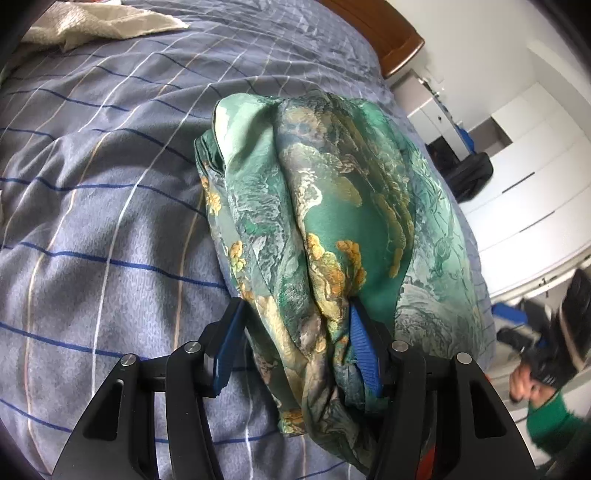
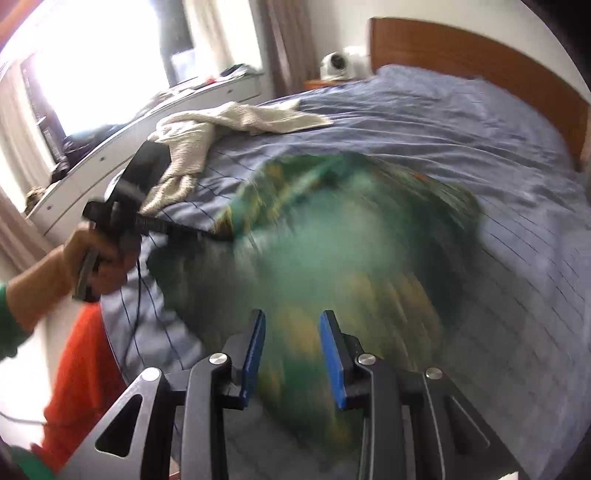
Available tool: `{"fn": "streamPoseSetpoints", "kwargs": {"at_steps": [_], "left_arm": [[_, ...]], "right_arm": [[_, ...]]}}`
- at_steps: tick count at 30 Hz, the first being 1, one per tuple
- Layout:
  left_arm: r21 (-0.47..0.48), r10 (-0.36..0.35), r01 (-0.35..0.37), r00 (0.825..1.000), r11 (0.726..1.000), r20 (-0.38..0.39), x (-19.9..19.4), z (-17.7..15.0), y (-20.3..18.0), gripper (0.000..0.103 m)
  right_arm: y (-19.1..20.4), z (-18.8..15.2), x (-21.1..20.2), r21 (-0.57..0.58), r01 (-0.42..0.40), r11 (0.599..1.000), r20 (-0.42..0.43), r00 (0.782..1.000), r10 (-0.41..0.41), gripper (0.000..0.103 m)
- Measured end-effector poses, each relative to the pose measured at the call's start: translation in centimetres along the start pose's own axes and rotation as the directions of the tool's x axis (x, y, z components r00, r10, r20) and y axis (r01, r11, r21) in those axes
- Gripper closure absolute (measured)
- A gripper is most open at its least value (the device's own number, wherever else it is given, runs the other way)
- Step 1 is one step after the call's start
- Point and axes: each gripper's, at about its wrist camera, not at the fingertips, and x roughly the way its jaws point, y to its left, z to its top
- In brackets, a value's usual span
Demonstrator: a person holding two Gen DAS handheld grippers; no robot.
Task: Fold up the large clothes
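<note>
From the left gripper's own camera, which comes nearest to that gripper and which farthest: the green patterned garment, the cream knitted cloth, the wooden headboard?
1. Green patterned garment: bunched between the fingers of the left gripper, nearest.
2. Cream knitted cloth: far up the bed, upper left.
3. Wooden headboard: behind the bed, upper right, seemingly farthest.

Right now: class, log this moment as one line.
left gripper: around bunched green garment | right gripper: blurred, grip unclear | surface: blue bedspread
</note>
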Motion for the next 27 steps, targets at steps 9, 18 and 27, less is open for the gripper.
{"fn": "streamPoseSetpoints", "kwargs": {"at_steps": [9,18,27], "left_arm": [[0.004,0.019,-0.019,1.0,1.0,-0.002,0.9,-1.3,-0.6,0.045],[0.009,0.072,-0.073,0.991,0.997,0.114,-4.1,-1.6,-1.1,0.013],[-0.139,-0.174,0.197,0.972,0.97,0.16,-4.3,-1.6,4.4,0.01]], "right_arm": [[-3.3,-5.5,6.3,0.186,0.055,0.981,-0.097,0.995,-0.038,0.072],[0.0,-1.1,0.3,0.078,0.163,0.984,0.014,0.986,-0.164,0.063],[5.1,3.3,4.8,0.009,-0.002,1.0,0.061,0.998,0.001,0.063]]}}
